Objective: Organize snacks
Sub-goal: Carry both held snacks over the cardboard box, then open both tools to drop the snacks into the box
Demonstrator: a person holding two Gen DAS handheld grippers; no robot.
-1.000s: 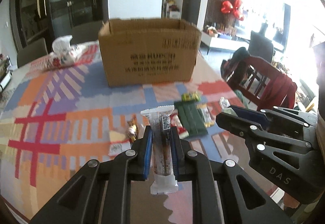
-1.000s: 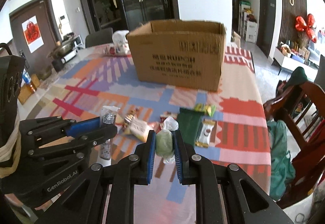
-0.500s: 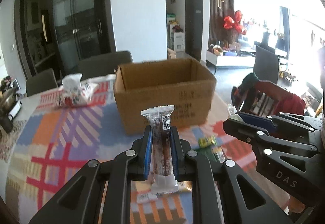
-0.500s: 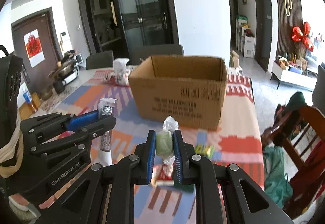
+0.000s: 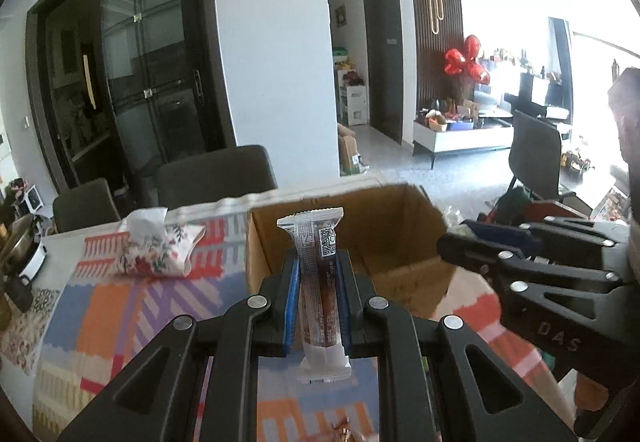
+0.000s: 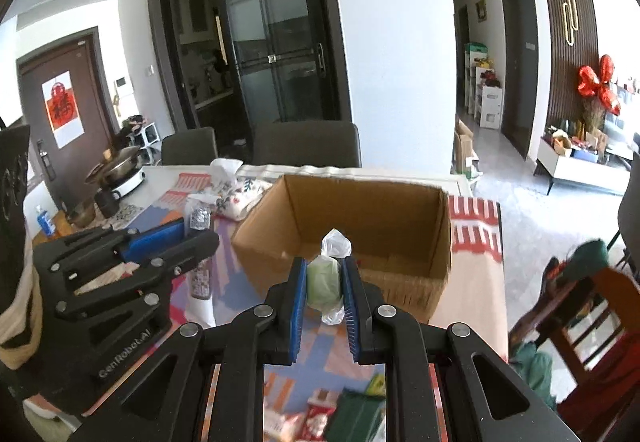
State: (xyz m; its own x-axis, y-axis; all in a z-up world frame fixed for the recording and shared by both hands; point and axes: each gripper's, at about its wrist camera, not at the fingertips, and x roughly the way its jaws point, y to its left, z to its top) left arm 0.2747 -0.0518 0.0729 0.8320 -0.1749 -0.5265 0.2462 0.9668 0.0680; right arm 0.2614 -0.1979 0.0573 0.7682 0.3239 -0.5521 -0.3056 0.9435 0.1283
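carrying step: left gripper (image 5: 318, 282) clenched on brown clear-wrapped snack bar (image 5: 318, 282), right gripper (image 6: 325, 282) grasping green plastic-wrapped candy (image 6: 325, 280), both near open brown cardboard box (image 6: 400, 201). next, probably: hovering above opening, then releasing.

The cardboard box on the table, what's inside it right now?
The cardboard box shows only bare brown inner walls and a strip of floor. The near wall and the wrapped green snack, held in front by the right gripper, cover the rest, so it can't be called empty.

Table (image 6: 476, 282) under a colourful patterned cloth (image 5: 108, 306). On it: open cardboard box (image 6: 360, 217), floral tissue pack (image 5: 156, 250), cooking pot (image 6: 120, 169). Loose snack packets (image 6: 336, 414) at near edge.
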